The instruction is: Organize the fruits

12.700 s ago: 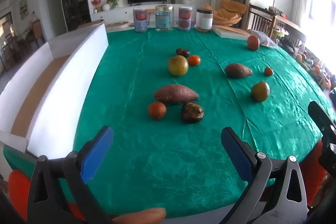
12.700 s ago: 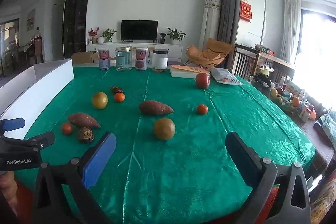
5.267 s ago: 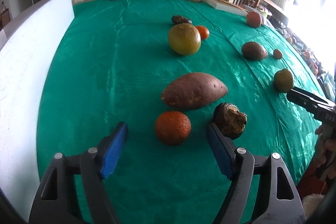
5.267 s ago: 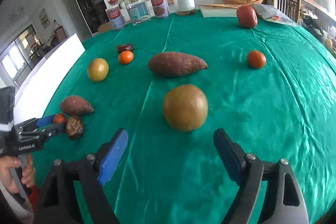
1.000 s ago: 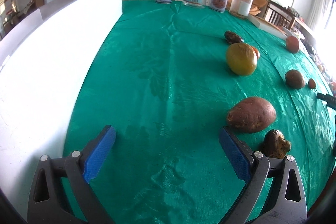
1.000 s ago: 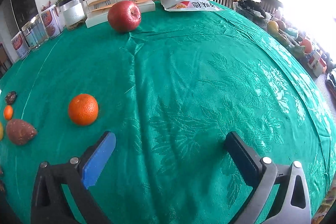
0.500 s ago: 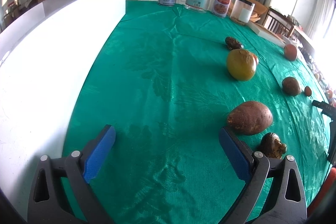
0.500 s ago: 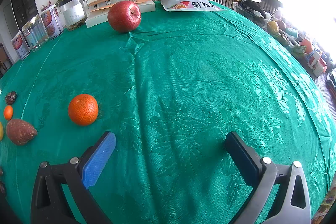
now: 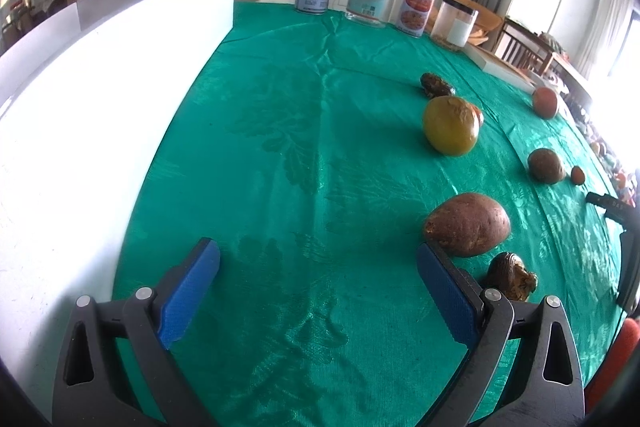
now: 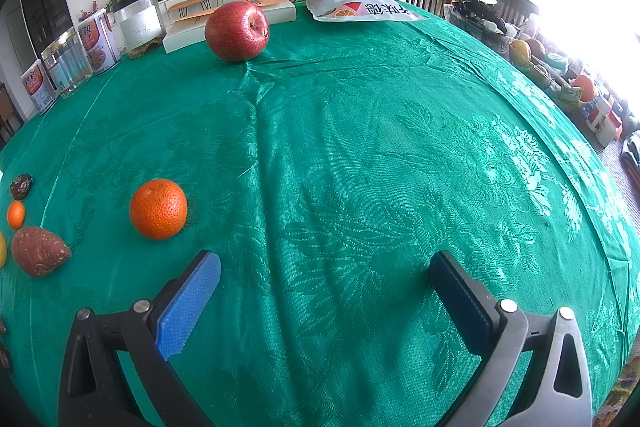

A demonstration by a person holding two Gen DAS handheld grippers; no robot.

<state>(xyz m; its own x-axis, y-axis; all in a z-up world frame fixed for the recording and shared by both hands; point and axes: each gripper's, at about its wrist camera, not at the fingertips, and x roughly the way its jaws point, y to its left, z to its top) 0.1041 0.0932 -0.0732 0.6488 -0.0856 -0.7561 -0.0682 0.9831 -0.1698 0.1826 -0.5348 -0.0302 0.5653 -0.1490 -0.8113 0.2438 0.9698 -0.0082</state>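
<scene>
My left gripper (image 9: pixel 318 287) is open and empty above the green cloth. To its right lie a sweet potato (image 9: pixel 466 225) and a dark shrivelled fruit (image 9: pixel 510 275); farther off sit a yellow-green fruit (image 9: pixel 450 126), a dark fruit (image 9: pixel 436 85), another sweet potato (image 9: pixel 545 165), a small orange (image 9: pixel 577 174) and a red apple (image 9: pixel 545 102). My right gripper (image 10: pixel 325 301) is open and empty. An orange (image 10: pixel 158 209) lies ahead to its left, the red apple (image 10: pixel 237 31) far ahead, and a sweet potato (image 10: pixel 38 251) and a small orange (image 10: pixel 16 214) at the left edge.
A white box wall (image 9: pixel 80 115) runs along the table's left side. Cans and jars (image 9: pixel 372 5) stand along the far edge, with a flat white box (image 10: pixel 224 21) and a snack bag (image 10: pixel 360 9). The other gripper's tip (image 9: pixel 616 211) shows at right.
The left view has shifted slightly, fruits sitting a little nearer and lower right. The right gripper has barely moved. Both jaws stay open.
</scene>
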